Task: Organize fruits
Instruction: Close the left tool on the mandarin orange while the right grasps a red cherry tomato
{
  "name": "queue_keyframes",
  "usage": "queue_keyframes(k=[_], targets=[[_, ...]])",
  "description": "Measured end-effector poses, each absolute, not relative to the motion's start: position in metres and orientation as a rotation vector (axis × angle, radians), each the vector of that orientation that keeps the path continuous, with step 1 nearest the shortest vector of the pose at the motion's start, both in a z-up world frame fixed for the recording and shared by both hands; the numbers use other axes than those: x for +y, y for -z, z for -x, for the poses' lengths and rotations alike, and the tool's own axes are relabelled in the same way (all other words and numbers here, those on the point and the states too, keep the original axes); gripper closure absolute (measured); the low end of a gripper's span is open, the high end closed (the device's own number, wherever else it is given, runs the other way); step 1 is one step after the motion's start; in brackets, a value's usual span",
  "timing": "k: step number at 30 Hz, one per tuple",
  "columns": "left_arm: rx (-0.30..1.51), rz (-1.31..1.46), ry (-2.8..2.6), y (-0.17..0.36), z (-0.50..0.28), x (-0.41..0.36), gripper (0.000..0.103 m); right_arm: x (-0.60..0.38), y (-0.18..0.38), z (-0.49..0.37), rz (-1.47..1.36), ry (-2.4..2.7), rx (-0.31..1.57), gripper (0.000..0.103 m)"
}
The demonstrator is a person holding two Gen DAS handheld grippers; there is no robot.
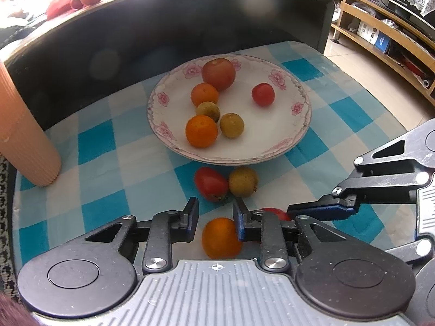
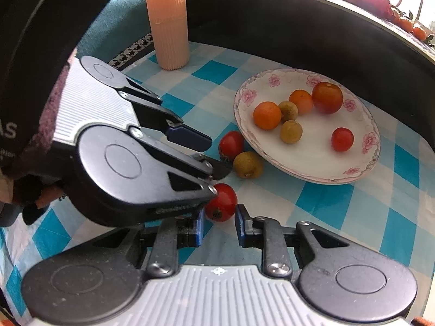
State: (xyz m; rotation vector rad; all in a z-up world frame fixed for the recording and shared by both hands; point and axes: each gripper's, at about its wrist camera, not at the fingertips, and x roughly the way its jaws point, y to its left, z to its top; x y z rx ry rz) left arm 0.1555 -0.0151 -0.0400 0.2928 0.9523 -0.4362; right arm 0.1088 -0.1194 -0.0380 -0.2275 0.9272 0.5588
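Six round fruits sit on the plate (image 1: 295, 141), a smooth white dish with pink flowers on its rim: two oranges, two dull green-brown fruits, one big red-orange tomato (image 1: 218, 74) and one small red tomato (image 1: 262, 94). Two more lie on the checked blue and white cloth (image 1: 95, 141) just beside the plate's near rim: a shiny red tomato (image 1: 210, 183) touching a green-brown fruit (image 1: 242, 181). Nearer than those, a bumpy orange (image 1: 220, 238) sits between the spread fingers of the left tool (image 1: 215, 221), touching its right pad. One little red tomato (image 2: 221, 202) lies between the spread fingers of the right tool (image 2: 219, 224). One ribbed peach tube (image 2: 169, 21) stands well left of the plate.
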Motion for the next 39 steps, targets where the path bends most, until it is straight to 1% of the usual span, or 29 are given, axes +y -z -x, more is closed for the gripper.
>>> queue_keyframes(k=[1,4,11,15,20,23,33,37,39], targets=[[0.954,-0.289,0.434,0.040,-0.156,-0.014,0.068,-0.120,0.038,-0.109,0.226,-0.557,0.927,0.065],[0.964,-0.286,0.441,0.043,-0.158,-0.015,0.063,-0.122,0.037,-0.109,0.218,-0.551,0.929,0.065],[0.977,-0.282,0.441,0.051,-0.159,-0.016,0.063,-0.124,0.040,-0.111,0.212,-0.547,0.943,0.065],[0.972,-0.292,0.445,0.051,-0.157,-0.018,0.065,-0.124,0.039,-0.111,0.217,-0.542,0.941,0.065],[0.962,-0.313,0.446,0.047,-0.155,-0.019,0.073,-0.126,0.037,-0.112,0.215,-0.527,0.930,0.066],[0.955,-0.307,0.434,0.043,-0.156,-0.016,0.074,-0.128,0.035,-0.112,0.211,-0.509,0.923,0.066],[0.939,-0.303,0.428,0.034,-0.155,-0.014,0.075,-0.129,0.034,-0.114,0.214,-0.495,0.912,0.072],[0.950,-0.305,0.428,0.037,-0.155,-0.013,0.075,-0.129,0.035,-0.114,0.223,-0.509,0.919,0.072],[0.953,-0.305,0.442,0.037,-0.155,-0.012,0.072,-0.128,0.035,-0.114,0.243,-0.521,0.922,0.070]])
